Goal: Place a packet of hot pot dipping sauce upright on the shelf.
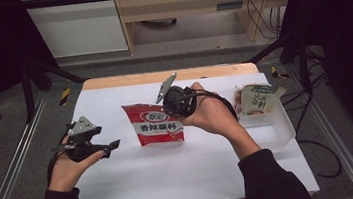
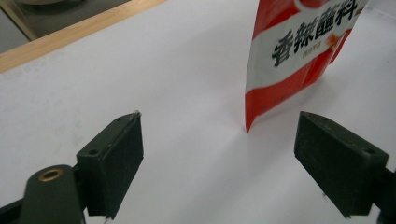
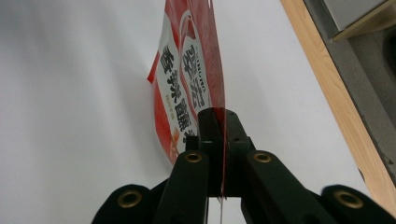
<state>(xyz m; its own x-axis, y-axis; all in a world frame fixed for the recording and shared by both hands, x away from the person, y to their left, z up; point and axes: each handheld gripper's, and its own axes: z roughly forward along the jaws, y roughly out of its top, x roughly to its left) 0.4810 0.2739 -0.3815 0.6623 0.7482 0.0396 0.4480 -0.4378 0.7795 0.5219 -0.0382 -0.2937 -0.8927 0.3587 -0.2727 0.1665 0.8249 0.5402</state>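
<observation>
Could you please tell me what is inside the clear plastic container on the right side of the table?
The clear container holds a green-and-white packet leaning at its far end; anything beneath that packet is covered.

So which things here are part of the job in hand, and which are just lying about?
In the job:
- red and white seasoning packet, edge pinched in the shut right gripper
- left gripper, jaws wide apart with nothing between them, near the packet

Lying about:
- clear plastic container at the table's right
- green and beige packet resting in it
</observation>
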